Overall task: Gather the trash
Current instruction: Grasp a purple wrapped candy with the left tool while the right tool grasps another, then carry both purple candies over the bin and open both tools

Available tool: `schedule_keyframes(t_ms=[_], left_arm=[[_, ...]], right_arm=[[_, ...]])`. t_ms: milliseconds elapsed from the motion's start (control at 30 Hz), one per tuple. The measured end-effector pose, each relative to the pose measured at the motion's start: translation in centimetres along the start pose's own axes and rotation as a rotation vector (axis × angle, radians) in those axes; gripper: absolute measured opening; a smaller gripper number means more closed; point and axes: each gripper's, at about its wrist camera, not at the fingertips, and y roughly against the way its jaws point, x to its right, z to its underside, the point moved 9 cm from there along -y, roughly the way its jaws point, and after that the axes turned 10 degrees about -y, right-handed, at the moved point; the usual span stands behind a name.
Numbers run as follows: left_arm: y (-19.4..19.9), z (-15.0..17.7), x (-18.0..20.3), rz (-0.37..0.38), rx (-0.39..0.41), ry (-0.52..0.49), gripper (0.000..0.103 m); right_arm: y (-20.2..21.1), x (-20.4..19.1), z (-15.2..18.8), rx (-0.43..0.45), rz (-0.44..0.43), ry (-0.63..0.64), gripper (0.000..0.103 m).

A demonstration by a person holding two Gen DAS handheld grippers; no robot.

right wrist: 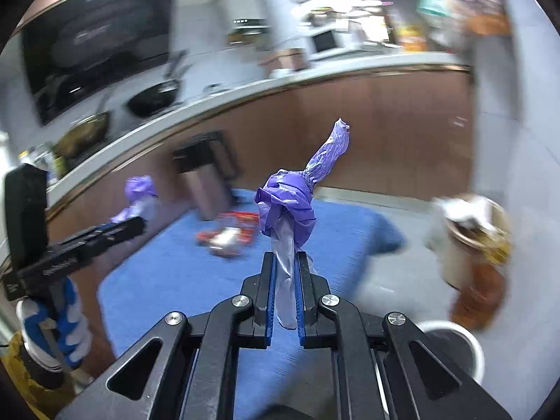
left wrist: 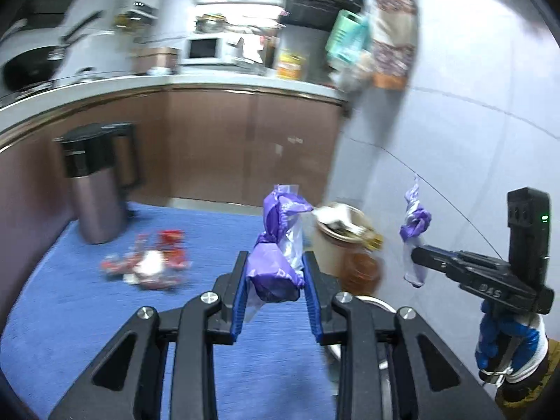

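Pinching separate knotted purple plastic bag bundles, left tongs [left wrist: 274,273] on one wad [left wrist: 276,269], right tongs [right wrist: 285,283] on another's tail [right wrist: 285,245], likely readying liners for the red wrapper litter [left wrist: 147,262] on the blue floor mat [left wrist: 87,315].

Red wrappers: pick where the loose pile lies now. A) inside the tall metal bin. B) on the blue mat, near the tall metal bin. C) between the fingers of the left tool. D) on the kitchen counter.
B: the red wrappers lie loose on the blue mat, just beside the tall metal bin, not on the counter.
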Motion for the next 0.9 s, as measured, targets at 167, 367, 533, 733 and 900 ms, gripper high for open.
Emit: schedule_keyframes(t_ms=[167, 367, 533, 733, 900], left_arm=[[-5.9, 0.1, 7.7, 0.136, -0.067, -0.063, 0.027], [-14.4, 2.4, 15.2, 0.292, -0.212, -0.092, 0.028], [-20.2, 4.8, 19.8, 0.364, -0.319, -0.097, 0.03], [-22.4, 5.7, 21.7, 0.403, -0.348, -0.088, 0.049], [-21.3, 4.5, 20.8, 0.386, -0.292, -0.074, 0.052]], right_arm=[[0.8, 10.3, 2.4, -0.014, 0.193, -0.149, 0.01], [-2.1, 20.4, 7.9, -0.144, 0.34, -0.291, 0.01], [-4.2, 25.5, 11.4, -0.221, 0.392, -0.362, 0.015], [-5.0, 28.9, 12.8, -0.235, 0.466, -0.404, 0.05], [-4.2, 29.3, 12.7, -0.223, 0.496, -0.413, 0.056]])
